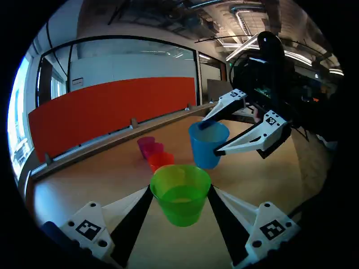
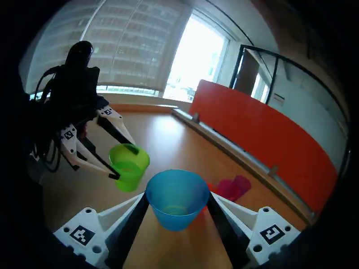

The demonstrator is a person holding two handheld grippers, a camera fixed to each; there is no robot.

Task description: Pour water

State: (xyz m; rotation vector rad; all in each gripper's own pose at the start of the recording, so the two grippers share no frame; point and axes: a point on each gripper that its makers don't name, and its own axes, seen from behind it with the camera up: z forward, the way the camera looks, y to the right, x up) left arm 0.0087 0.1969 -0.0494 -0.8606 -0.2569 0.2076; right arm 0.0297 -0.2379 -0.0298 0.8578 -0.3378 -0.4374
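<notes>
Green translucent plastic is the landmark here: the green cup (image 1: pixel 181 199) sits upright, clamped at its sides between the jaws of the left gripper (image 1: pixel 181 193). Beyond the green cup and a little to its right, the blue cup (image 1: pixel 207 144) is also upright, pinched across its rim and wall by the jaws of the right gripper (image 2: pixel 177 197). The two rims are near but apart, so pouring calls for bringing one lip over the other's mouth and tipping it. A pale patch low in the green cup may be water. I cannot tell what the blue cup holds. Behind the green cup, a row of small cups (image 1: pixel 153 151) stands on the wooden counter (image 1: pixel 89 188).
</notes>
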